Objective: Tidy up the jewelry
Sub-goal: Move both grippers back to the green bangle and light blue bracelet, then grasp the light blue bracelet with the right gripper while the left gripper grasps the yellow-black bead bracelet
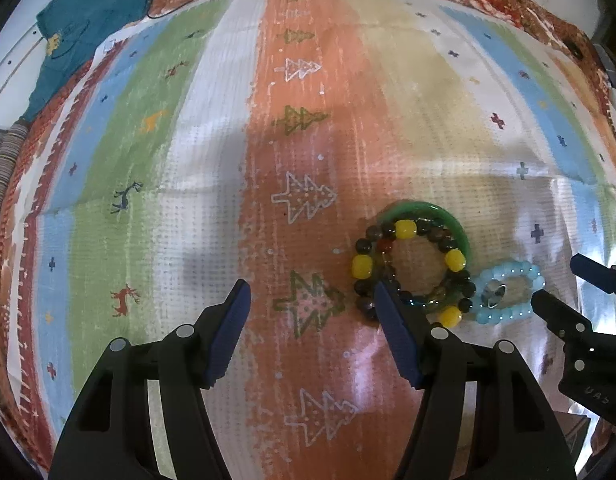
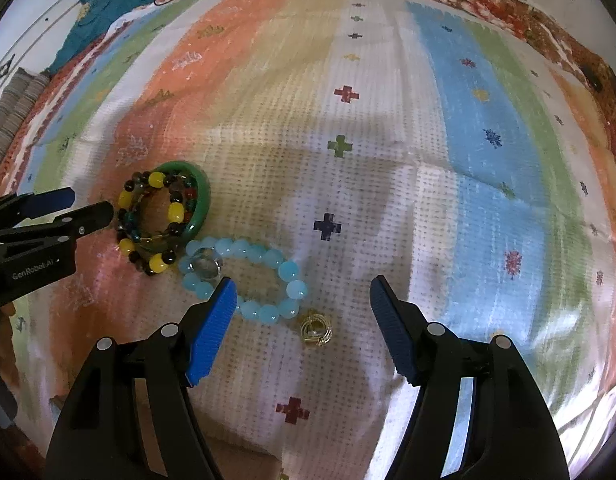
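Lying on the striped cloth (image 2: 387, 120), a green bangle (image 2: 202, 204) carries a dark-and-yellow bead bracelet (image 2: 176, 212), touching a pale blue bead bracelet (image 2: 268, 258) with a clear ring (image 2: 204, 266); a gold wire ring (image 2: 315, 332) sits just beside. Left gripper (image 1: 311, 292) and right gripper (image 2: 302, 288) hover, fingers wide, holding nothing.

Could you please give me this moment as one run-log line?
left gripper: open, empty | right gripper: open, empty | green bangle, dark beads, blue beads, gold ring: on cloth
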{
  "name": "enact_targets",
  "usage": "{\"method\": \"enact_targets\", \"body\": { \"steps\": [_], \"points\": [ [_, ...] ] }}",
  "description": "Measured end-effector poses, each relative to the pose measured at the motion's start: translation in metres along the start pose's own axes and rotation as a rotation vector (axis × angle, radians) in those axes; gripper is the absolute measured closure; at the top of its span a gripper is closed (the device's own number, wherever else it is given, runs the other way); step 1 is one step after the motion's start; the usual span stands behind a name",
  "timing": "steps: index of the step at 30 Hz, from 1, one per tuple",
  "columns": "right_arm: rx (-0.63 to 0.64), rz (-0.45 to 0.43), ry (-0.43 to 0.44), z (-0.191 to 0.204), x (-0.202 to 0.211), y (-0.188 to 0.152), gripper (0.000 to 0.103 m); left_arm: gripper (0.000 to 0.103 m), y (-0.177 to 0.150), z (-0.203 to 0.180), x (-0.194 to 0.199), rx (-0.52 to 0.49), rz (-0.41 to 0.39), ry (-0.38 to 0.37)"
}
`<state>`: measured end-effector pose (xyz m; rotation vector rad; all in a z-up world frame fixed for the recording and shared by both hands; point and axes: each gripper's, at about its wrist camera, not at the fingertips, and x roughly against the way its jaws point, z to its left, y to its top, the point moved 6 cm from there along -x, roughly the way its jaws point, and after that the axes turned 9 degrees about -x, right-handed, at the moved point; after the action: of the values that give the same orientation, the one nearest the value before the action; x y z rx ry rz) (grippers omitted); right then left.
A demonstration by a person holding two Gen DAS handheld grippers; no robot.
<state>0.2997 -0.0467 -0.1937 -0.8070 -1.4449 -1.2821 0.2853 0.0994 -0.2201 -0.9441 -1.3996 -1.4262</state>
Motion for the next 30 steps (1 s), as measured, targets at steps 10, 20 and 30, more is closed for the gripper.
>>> {"method": "enact_targets", "body": {
  "steps": [10,20,30],
  "points": [
    [-0.005,0.023,0.007,-0.002,-0.016,0.005,0.034,0.037,-0.001,-0.001,-0.018,-0.007,0.026,-0.011],
    [0.026,0.010,-0.024,-0.006,-0.020,0.003,0.056,0.039,-0.006,0.001,-0.025,-0.014,0.007,-0.006],
    [0.080,-0.006,-0.011,0.003,-0.020,0.008,0.090,0.075,-0.007,-0.008,-0.024,-0.050,-0.021,0.036]
  ]
}}
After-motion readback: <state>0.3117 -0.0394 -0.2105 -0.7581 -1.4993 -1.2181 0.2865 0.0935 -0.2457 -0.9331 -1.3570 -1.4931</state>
